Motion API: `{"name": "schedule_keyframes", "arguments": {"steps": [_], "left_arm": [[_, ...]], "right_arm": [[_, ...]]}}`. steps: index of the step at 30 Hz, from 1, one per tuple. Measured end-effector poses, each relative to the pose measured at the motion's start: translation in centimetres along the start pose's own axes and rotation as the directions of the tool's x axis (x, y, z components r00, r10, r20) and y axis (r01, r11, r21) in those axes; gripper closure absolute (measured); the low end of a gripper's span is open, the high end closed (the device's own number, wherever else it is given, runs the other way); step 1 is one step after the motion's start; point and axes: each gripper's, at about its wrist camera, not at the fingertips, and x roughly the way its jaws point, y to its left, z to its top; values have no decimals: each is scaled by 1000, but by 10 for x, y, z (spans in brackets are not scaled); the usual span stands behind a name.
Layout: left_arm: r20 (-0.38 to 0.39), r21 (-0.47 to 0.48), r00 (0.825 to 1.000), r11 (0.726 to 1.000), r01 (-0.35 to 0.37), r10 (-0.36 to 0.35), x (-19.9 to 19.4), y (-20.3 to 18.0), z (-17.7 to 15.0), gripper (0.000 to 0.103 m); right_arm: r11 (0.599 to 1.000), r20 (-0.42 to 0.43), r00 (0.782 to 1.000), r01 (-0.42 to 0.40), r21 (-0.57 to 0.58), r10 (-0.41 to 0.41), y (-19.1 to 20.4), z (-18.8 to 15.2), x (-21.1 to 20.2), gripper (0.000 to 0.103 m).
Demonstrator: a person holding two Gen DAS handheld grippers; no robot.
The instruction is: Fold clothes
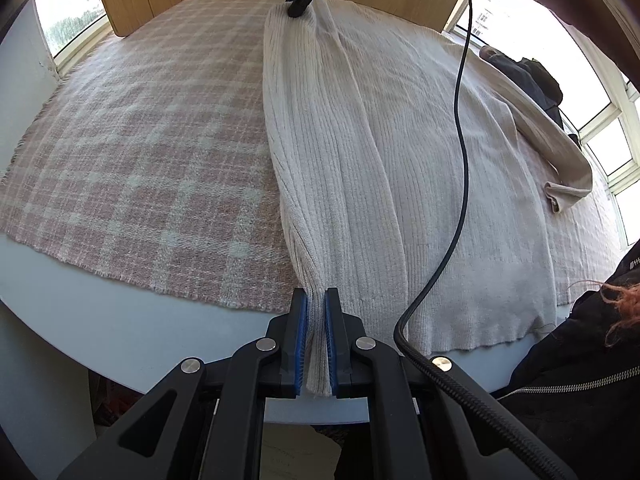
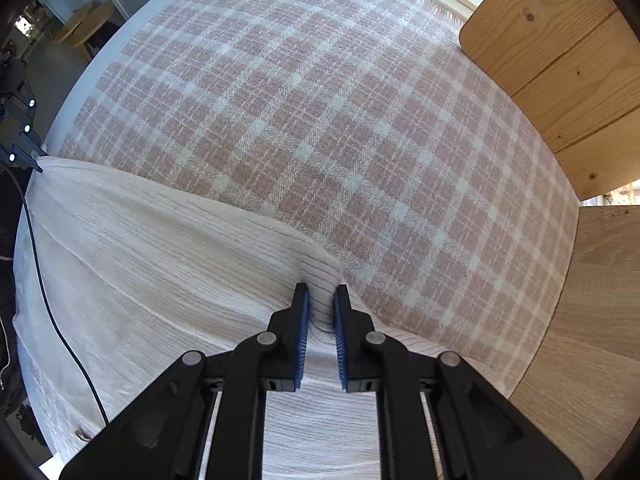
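A: On the counter (image 1: 120, 320), atop a plaid cloth (image 1: 140, 140), lies the cream sweater (image 1: 420, 200). Status?
B: Left tongs (image 1: 316, 308) pinch its hem, right tongs (image 2: 322, 312) its far edge; one side lifted, sleeve (image 1: 552, 148) unfolded. Early stage.

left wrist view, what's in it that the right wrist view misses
Only the left wrist view shows the sweater's loose sleeve trailing off to the side and the hem bunched in the left tongs. Only the right wrist view shows the round wooden table in the far room. Both show the cream sweater, the plaid blanket, and the right tongs pinching a fold.
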Motion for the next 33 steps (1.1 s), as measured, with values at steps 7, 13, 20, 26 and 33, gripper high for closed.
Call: {"name": "schedule_keyframes", "arguments": {"steps": [7,13,20,26,33], "left_arm": [[20,154,1000,988,-21,18,-8,-53,7,95],[-31,266,1000,964,8,0,12,-91,12,95],[-85,290,996,956,42,-18,14,-97,-1,94],[-106,270,993,960,77,-49,5,-99,-9,94],[-66,161,998,987,-8,19,-25,-69,-21,94]], "right_arm": [[977,151,982,84,195,-115,31,-116,-58,92],[939,145,980,84,334,-139,53,-195,-46,92],[918,70,983,132,375,-170,60,-243,-42,92],[916,71,979,154,371,-193,52,-263,-73,91],[934,126,975,135,331,-186,63,-224,-57,60]]}}
